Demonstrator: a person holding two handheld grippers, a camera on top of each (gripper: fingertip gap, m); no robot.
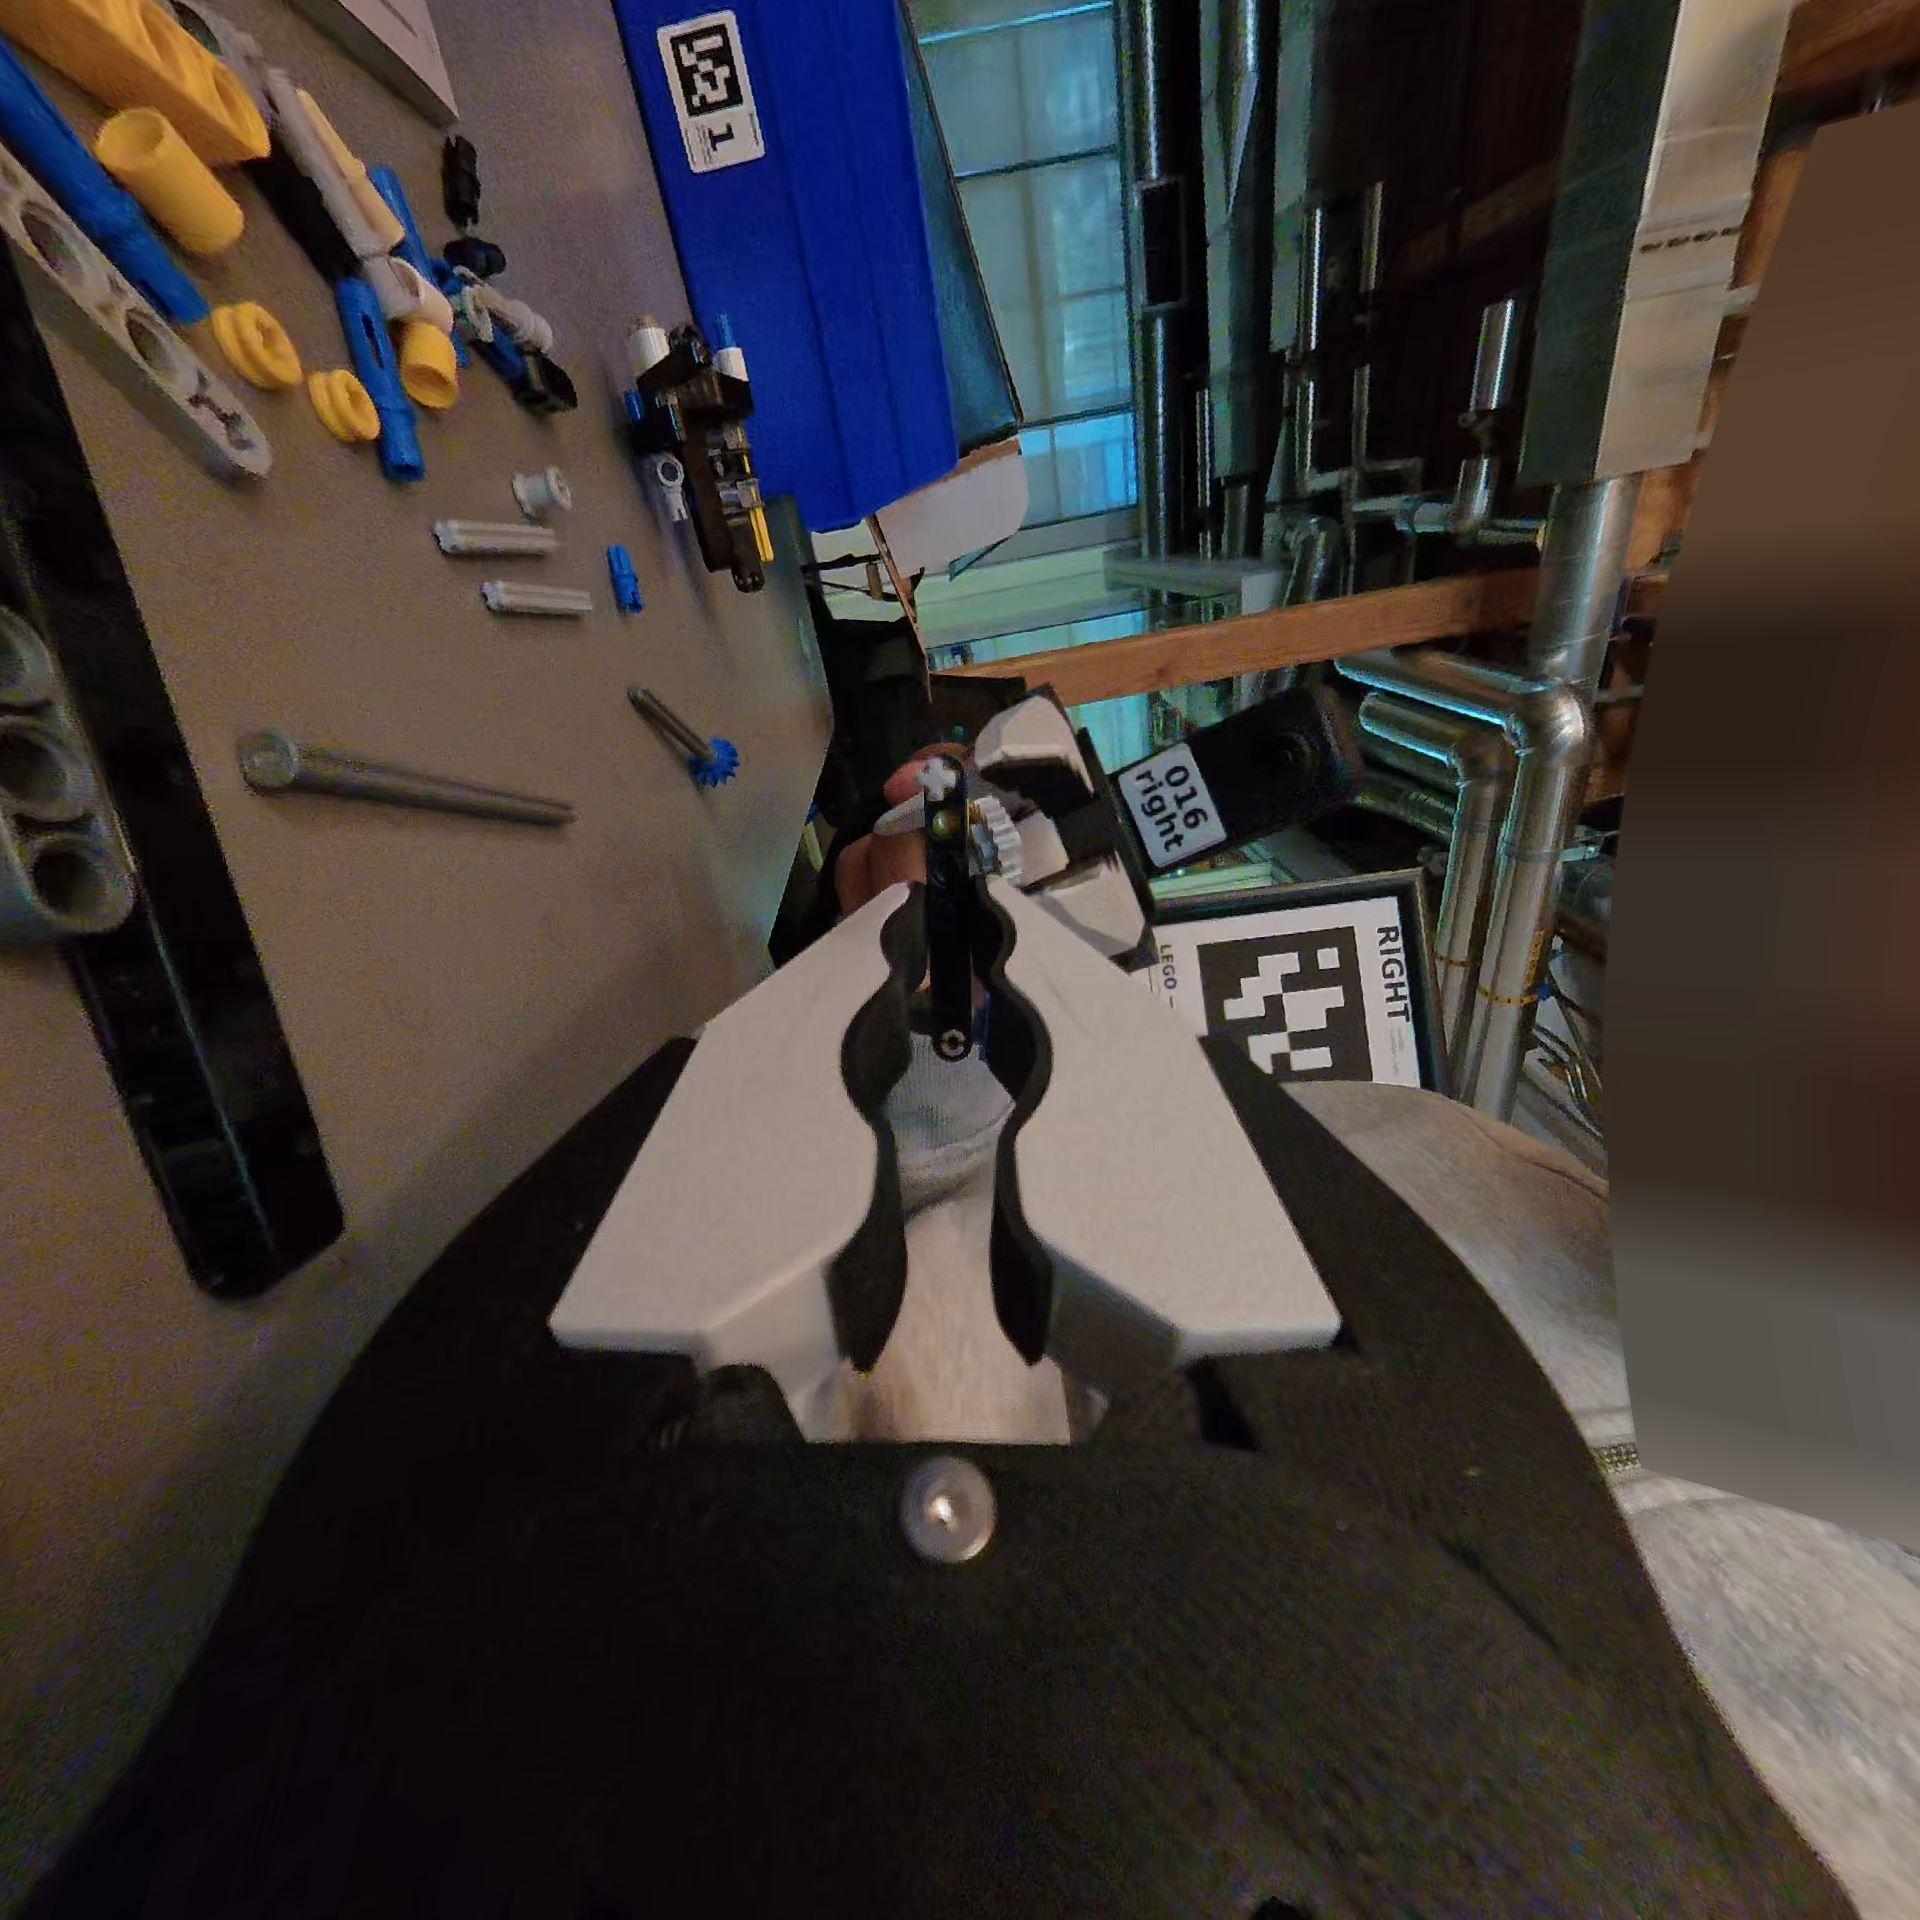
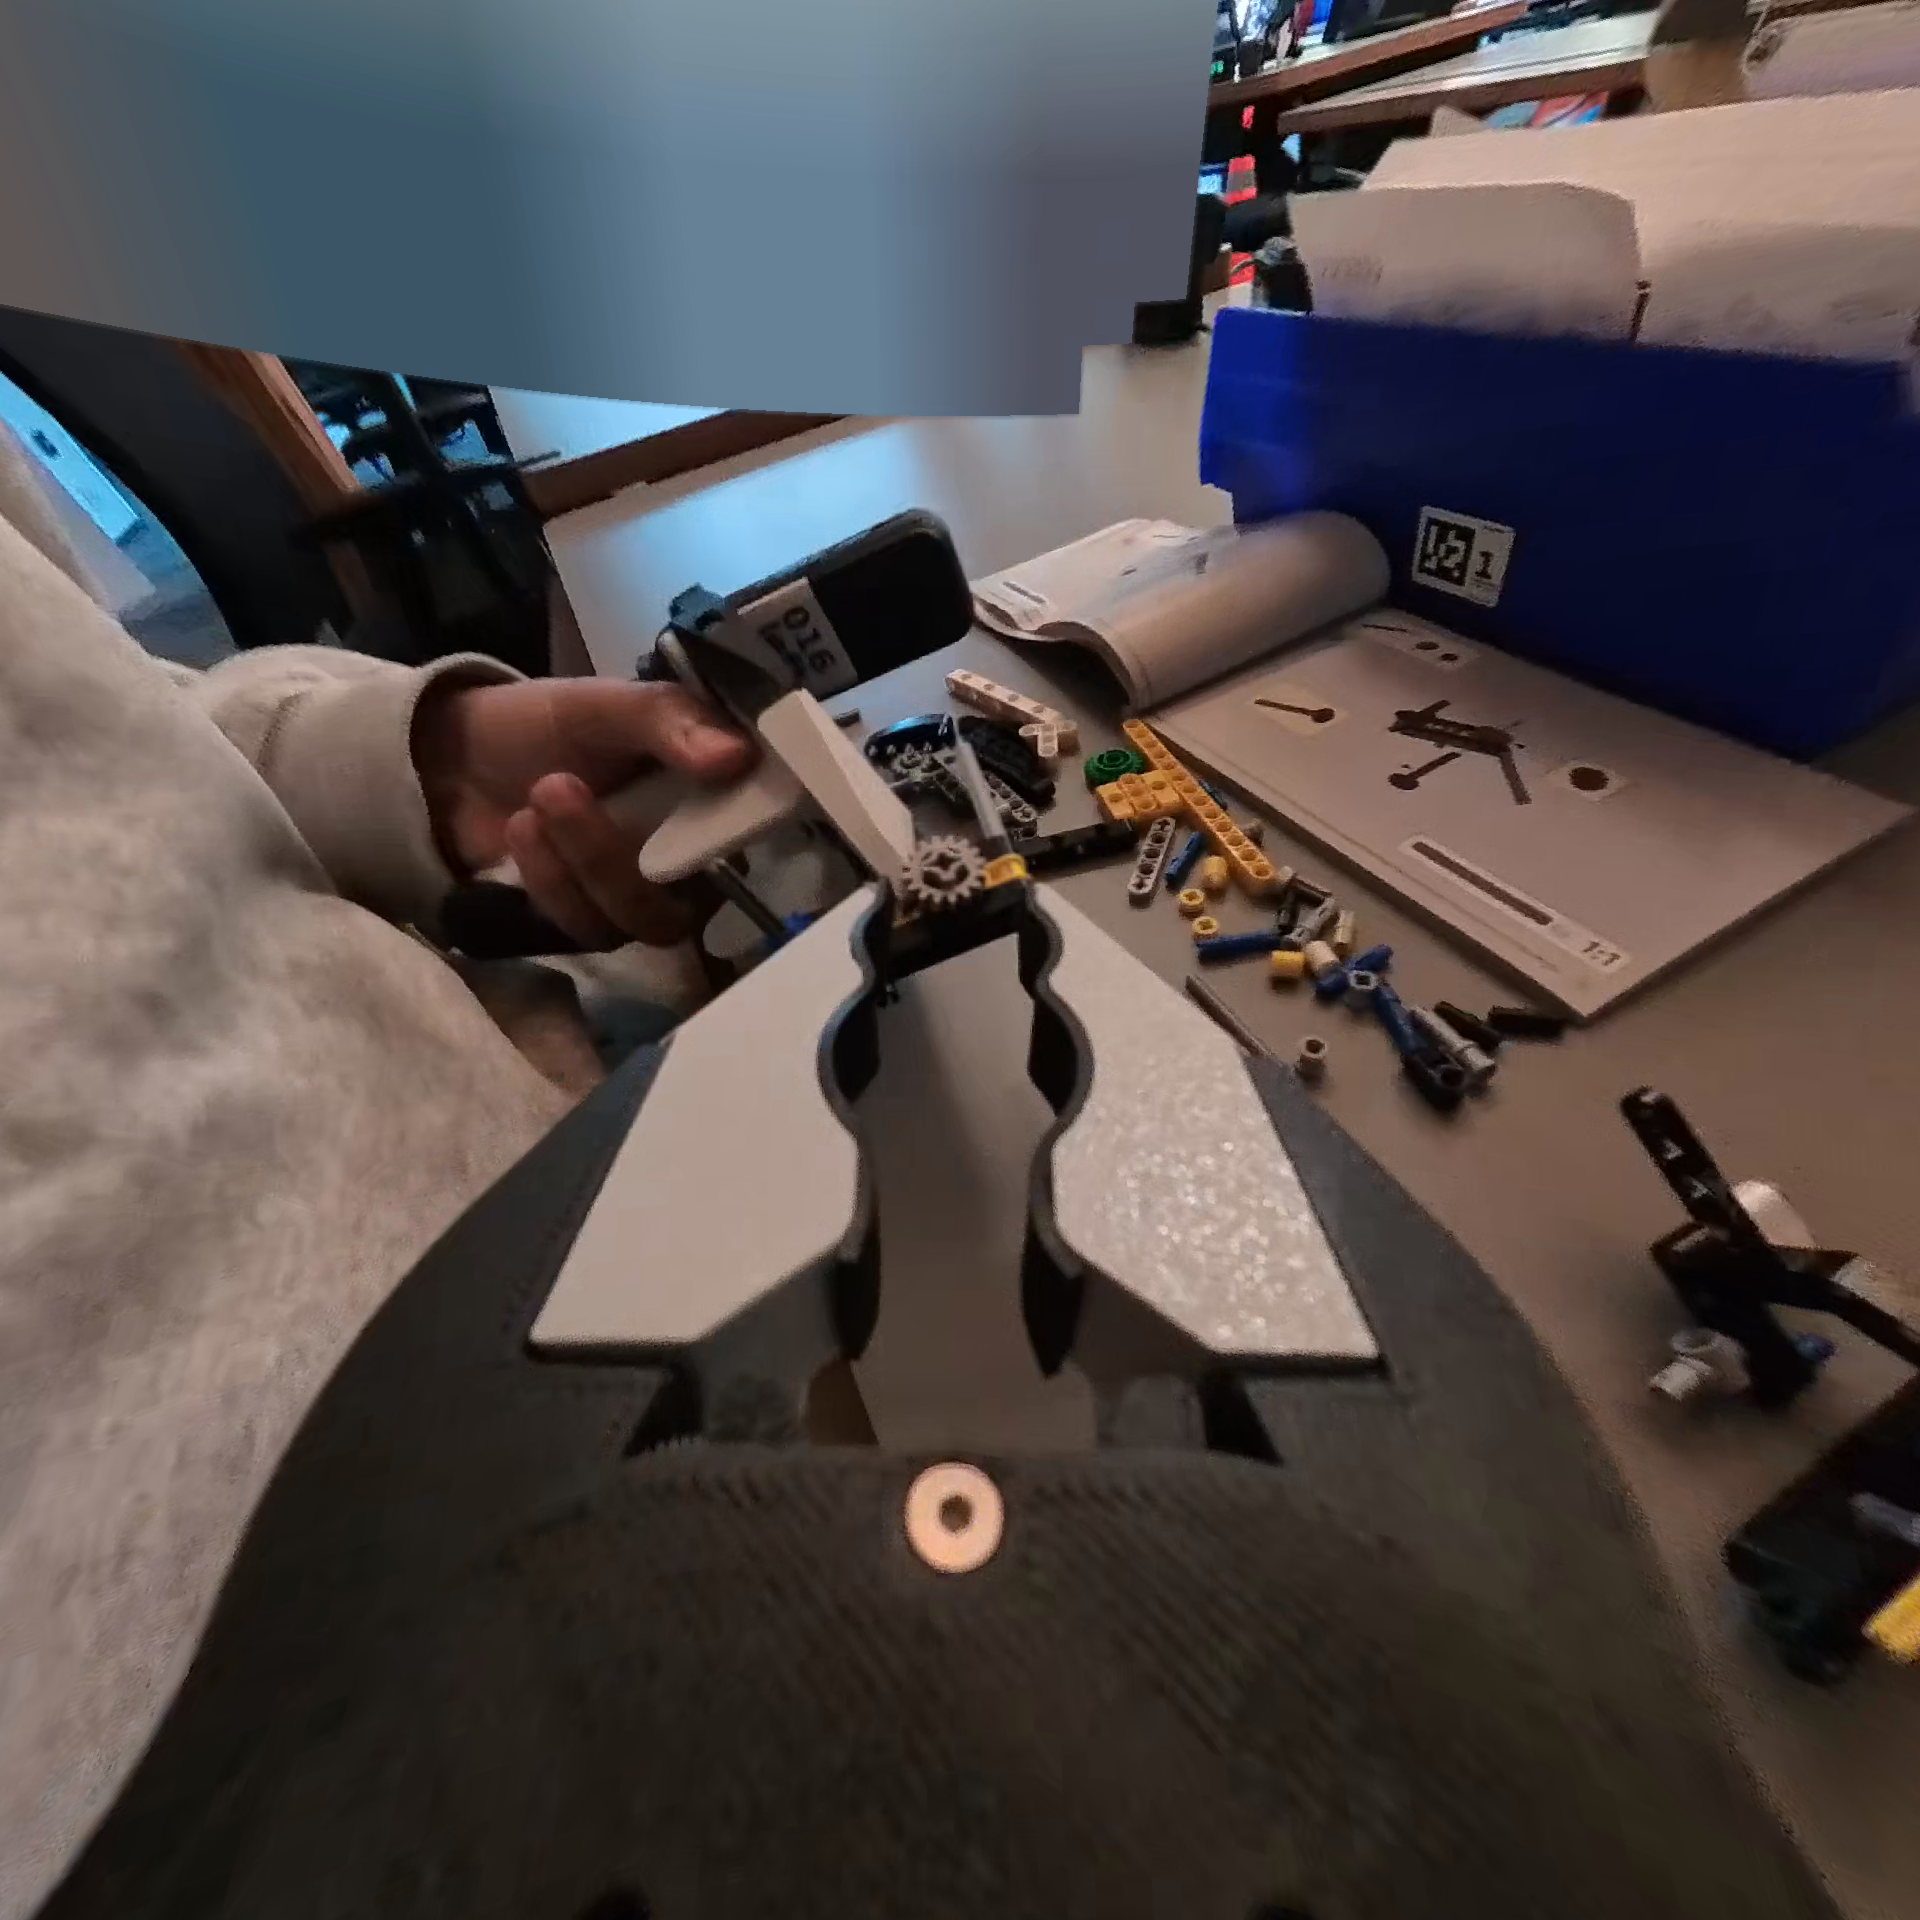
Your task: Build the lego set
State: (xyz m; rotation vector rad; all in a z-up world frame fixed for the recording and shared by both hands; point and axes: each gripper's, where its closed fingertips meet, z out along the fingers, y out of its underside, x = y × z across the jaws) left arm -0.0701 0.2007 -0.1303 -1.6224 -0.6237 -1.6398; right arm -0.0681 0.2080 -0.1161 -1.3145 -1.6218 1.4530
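My left gripper (image 1: 948,906) is shut on a thin black beam (image 1: 948,951), held edge-on and off the table. The beam carries a grey gear (image 1: 1000,831) and a white axle tip (image 1: 940,775). My right gripper (image 2: 945,909) is shut on the same small assembly, a black piece with the grey gear (image 2: 940,869) and a yellow bit (image 2: 1004,869). In the left wrist view the right gripper (image 1: 1044,826) closes around the gear side from beyond. In the right wrist view the left gripper (image 2: 831,790), held by a hand, meets the assembly from the left.
Loose blue, yellow, white and black parts (image 1: 364,312) (image 2: 1226,883) lie on the grey table. A black sub-assembly (image 1: 712,447) (image 2: 1745,1278) stands apart. A blue bin (image 1: 810,270) (image 2: 1558,488) and an open instruction booklet (image 2: 1455,821) lie behind. A long grey axle (image 1: 405,781) lies alone. My two grippers' fingertips are within a few centimetres of each other.
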